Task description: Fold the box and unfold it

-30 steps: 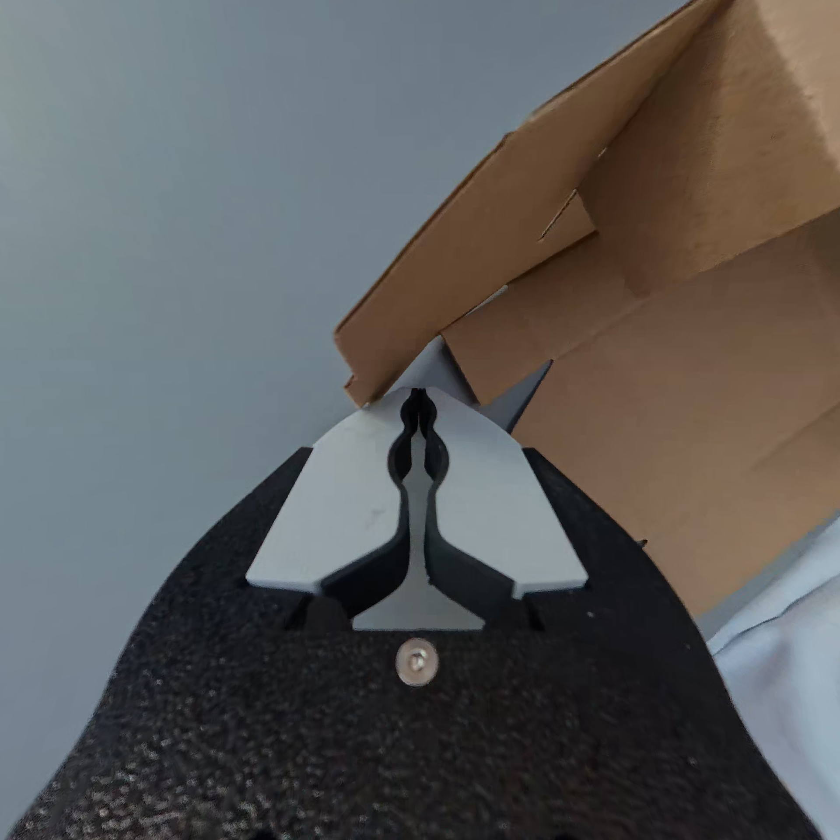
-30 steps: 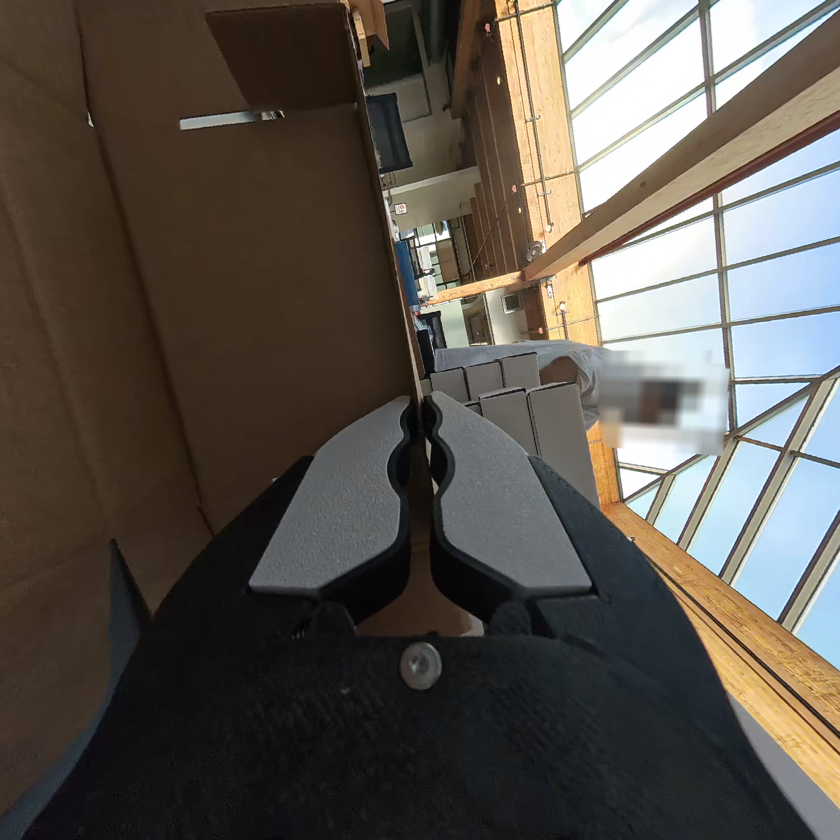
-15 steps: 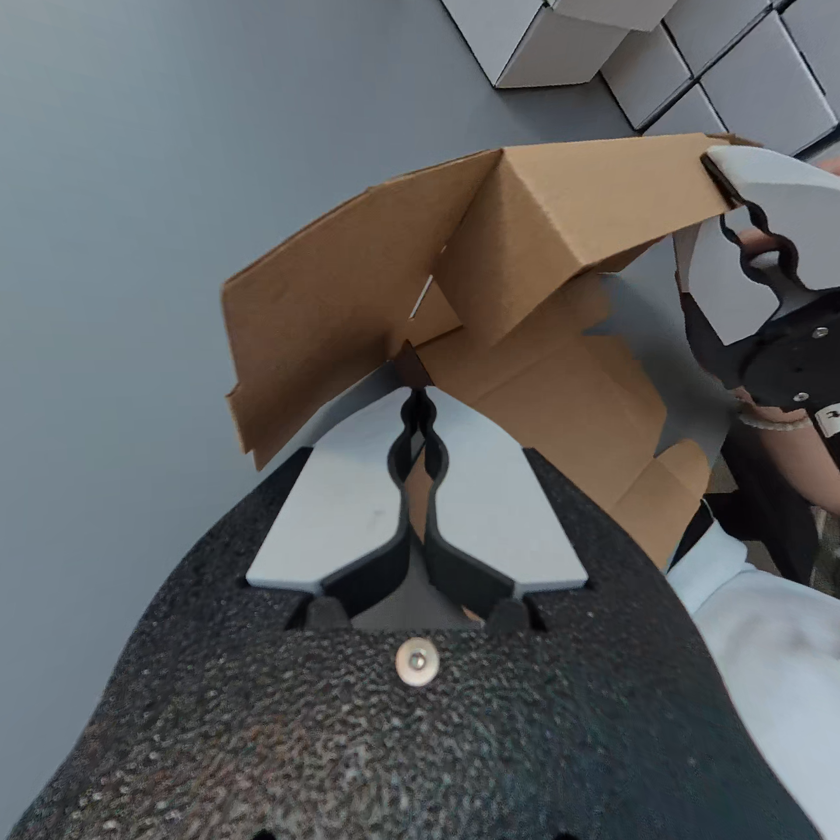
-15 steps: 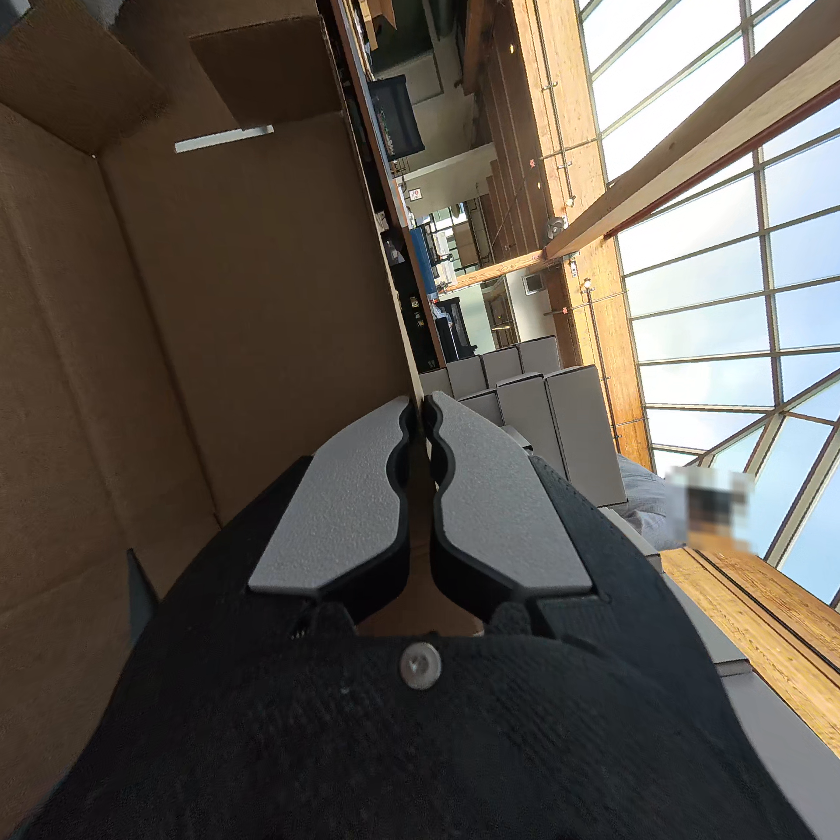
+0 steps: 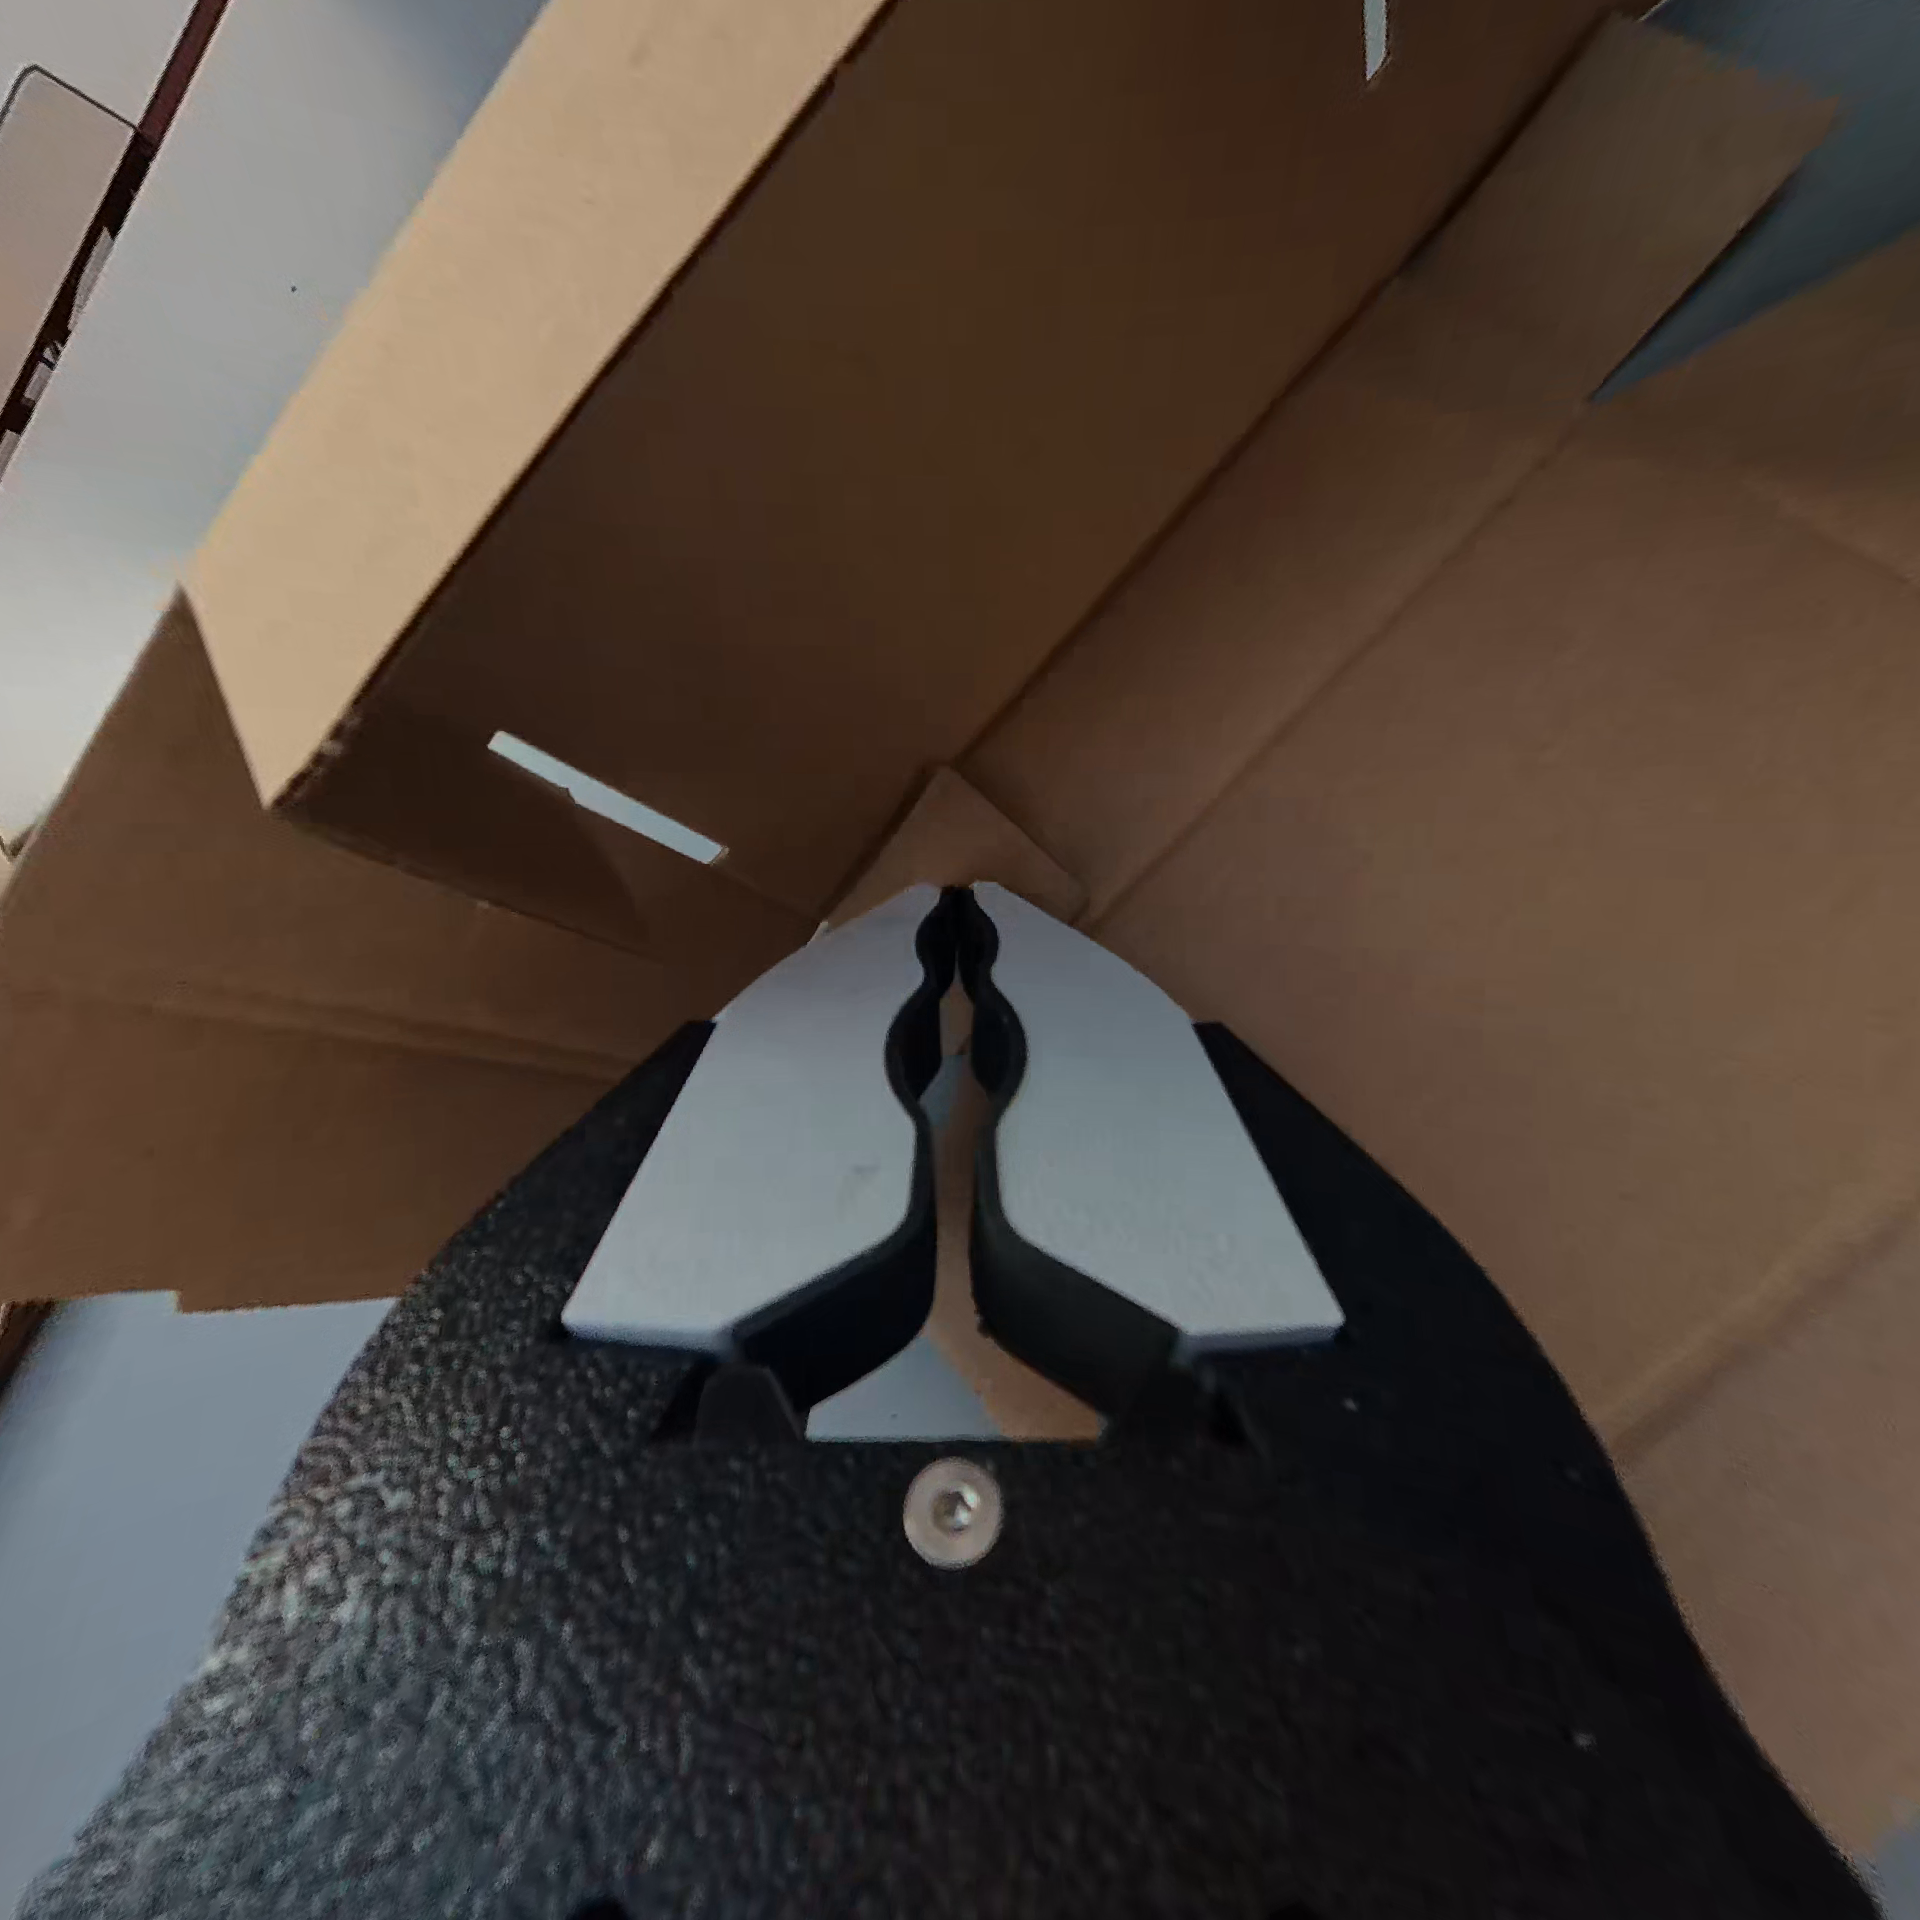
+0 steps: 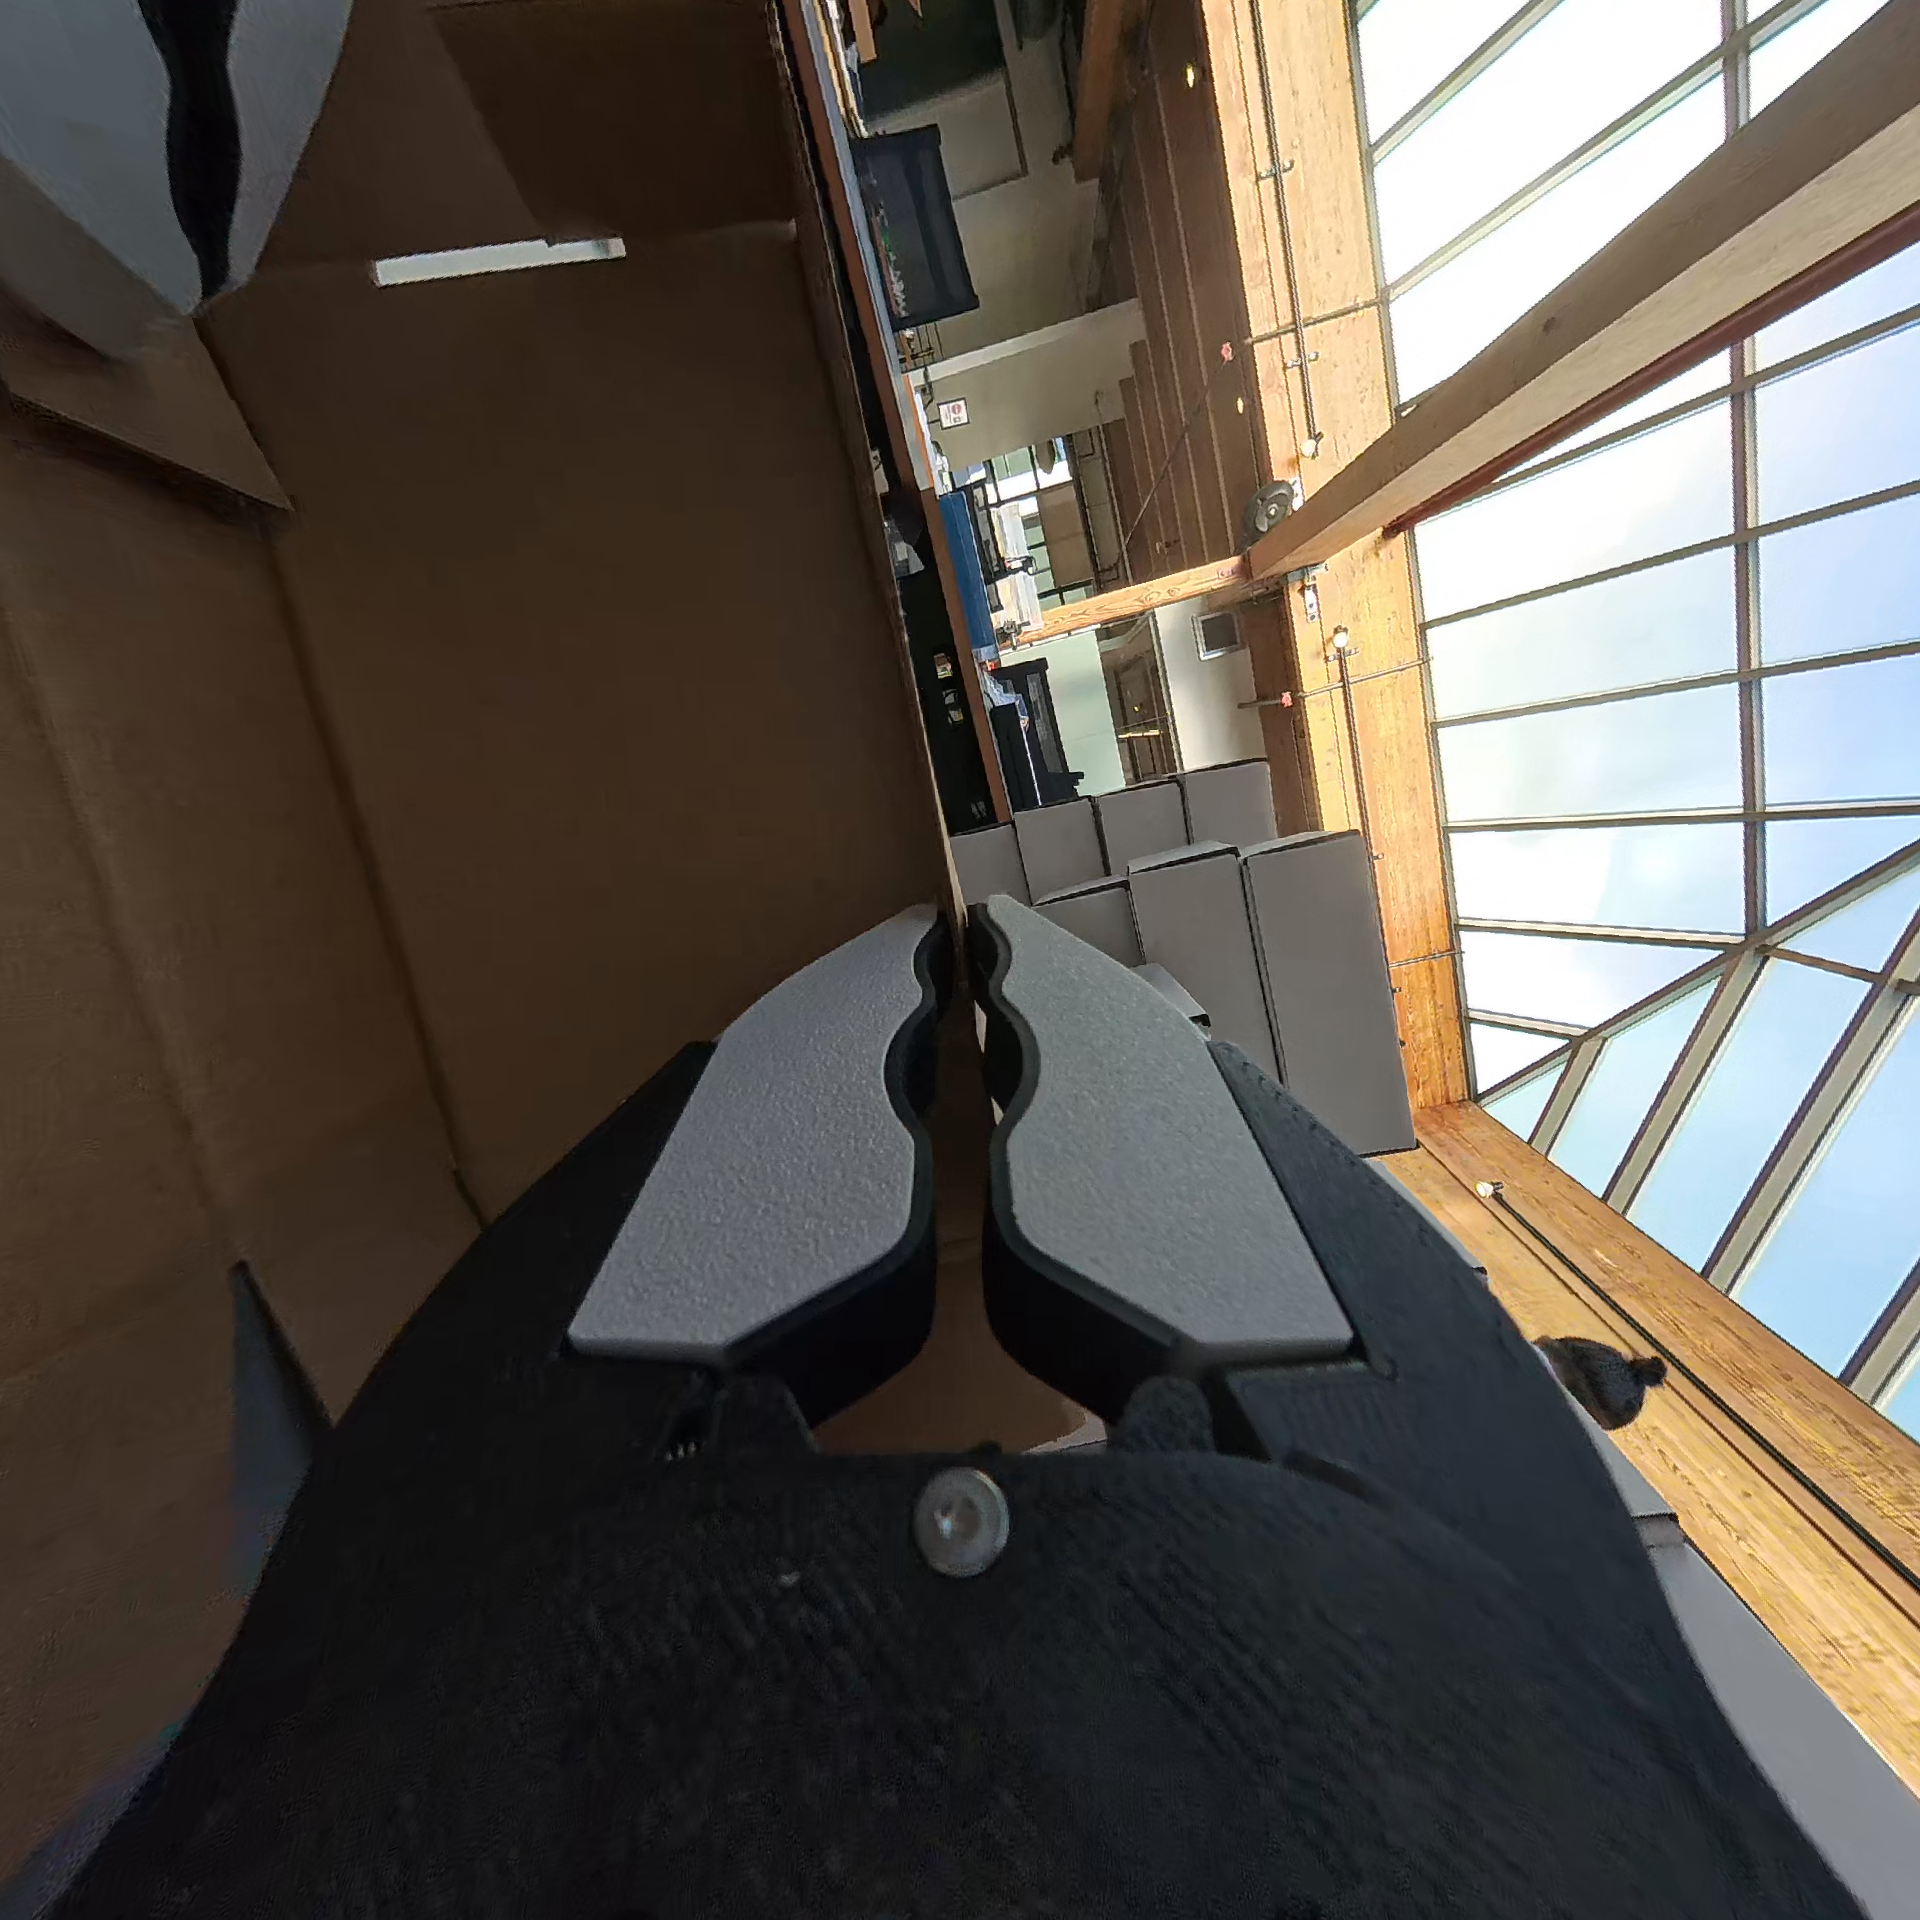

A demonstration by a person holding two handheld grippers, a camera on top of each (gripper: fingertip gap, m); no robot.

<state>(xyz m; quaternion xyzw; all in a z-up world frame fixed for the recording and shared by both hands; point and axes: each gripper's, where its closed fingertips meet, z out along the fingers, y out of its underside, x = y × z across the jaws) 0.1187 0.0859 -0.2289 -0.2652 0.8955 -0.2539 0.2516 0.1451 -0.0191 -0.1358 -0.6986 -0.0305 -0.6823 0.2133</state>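
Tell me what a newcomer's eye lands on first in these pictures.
The brown cardboard box, half folded, fills the left wrist view, with the left gripper shut on a small flap at its inner corner. In the right wrist view the right gripper pinches the box's edge, and big sky-lit windows fill the right side.

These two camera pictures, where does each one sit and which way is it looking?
Left wrist view: sits on the left gripper, looking along its grey fingers into the brown cardboard box over a grey table.
Right wrist view: sits on the right gripper, tipped sideways, fingers pinching a box panel edge; beyond stand grey boxes and windows.
Shared: the cardboard box; the left gripper also shows top left in the right wrist view.
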